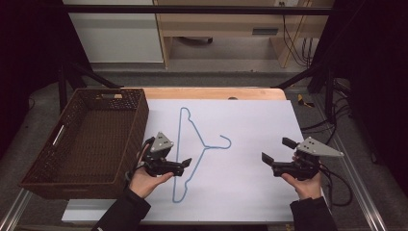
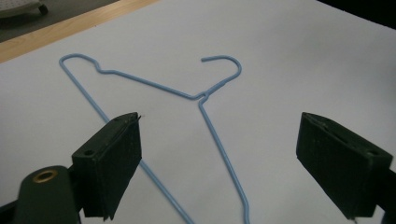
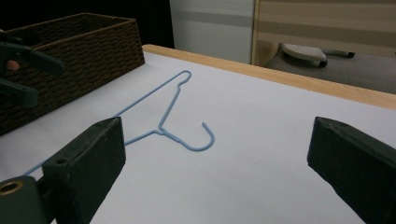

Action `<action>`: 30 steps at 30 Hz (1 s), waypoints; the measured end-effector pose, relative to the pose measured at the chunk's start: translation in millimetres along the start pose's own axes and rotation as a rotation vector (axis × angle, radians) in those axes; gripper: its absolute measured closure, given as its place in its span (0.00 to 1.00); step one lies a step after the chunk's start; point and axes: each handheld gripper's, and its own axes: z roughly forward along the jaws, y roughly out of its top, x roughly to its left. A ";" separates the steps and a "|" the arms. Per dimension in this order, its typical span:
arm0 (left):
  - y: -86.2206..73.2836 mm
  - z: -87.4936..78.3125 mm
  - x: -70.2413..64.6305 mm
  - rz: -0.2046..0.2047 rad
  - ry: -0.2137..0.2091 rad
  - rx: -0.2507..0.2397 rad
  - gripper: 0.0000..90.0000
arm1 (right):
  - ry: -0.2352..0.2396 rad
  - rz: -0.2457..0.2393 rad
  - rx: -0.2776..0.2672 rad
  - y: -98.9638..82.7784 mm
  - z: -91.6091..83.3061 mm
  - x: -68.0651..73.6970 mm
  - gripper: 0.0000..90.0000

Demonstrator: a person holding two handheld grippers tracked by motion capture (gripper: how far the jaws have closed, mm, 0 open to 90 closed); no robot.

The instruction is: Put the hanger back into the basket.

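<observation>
A blue wire hanger [image 1: 204, 147] lies flat on the white sheet [image 1: 250, 120], its hook pointing right. My left gripper [image 1: 184, 166] is held low over the hanger's long straight bar, jaws pointing right and open with nothing between them. In the left gripper view the hanger [image 2: 205, 95] lies ahead, one arm running between the two spread jaws. My right gripper [image 1: 278, 150] hovers at the sheet's right side, open and empty, aimed left toward the hook. In the right gripper view the hanger [image 3: 163, 128] lies ahead and slightly to the left.
A brown wicker basket [image 1: 139, 120] stands at the left, close beside my left hand, and its wall [image 3: 93, 42] shows in the right gripper view. The table's wooden far edge [image 1: 211, 92] runs behind the sheet. Cables [image 1: 337, 183] trail off the right.
</observation>
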 end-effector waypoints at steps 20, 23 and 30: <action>-1.5 75.3 -17.7 -0.004 0.005 0.174 0.34 | 0.001 0.001 0.010 -1.7 3.0 0.4 0.05; -4.8 82.4 -19.4 0.001 0.006 0.214 0.40 | -0.001 0.003 0.014 -2.1 4.4 1.0 0.06; -12.8 91.5 -20.6 -0.014 0.005 0.262 0.57 | 0.004 0.000 0.027 -3.4 7.8 2.9 0.06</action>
